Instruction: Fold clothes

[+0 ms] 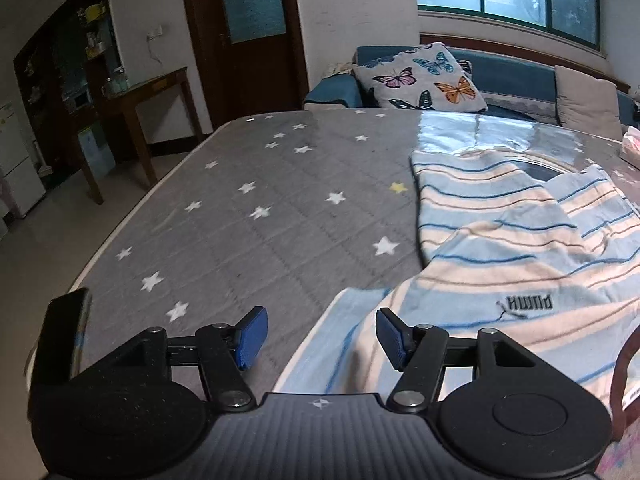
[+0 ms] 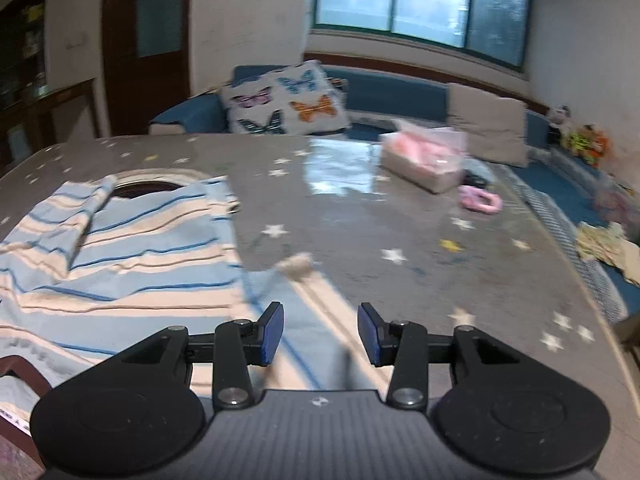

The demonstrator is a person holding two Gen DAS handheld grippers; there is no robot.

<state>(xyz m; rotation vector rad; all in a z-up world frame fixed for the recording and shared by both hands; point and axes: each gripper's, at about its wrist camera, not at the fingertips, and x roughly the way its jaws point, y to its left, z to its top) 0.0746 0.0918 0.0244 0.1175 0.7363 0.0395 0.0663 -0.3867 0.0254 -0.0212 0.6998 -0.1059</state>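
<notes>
Striped shirt (image 1: 500, 240) lying partly folded on starred counter (image 1: 248, 216) — sides turned in, final folds pending; left hand-held gripper (image 1: 318, 338) and right hand-held gripper (image 2: 320, 334) hovering over near hem — both parted, gripping nothing.

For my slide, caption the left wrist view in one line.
Open left tool above the near edge of a striped Puma shirt spread on a star-patterned grey table cover.
</notes>
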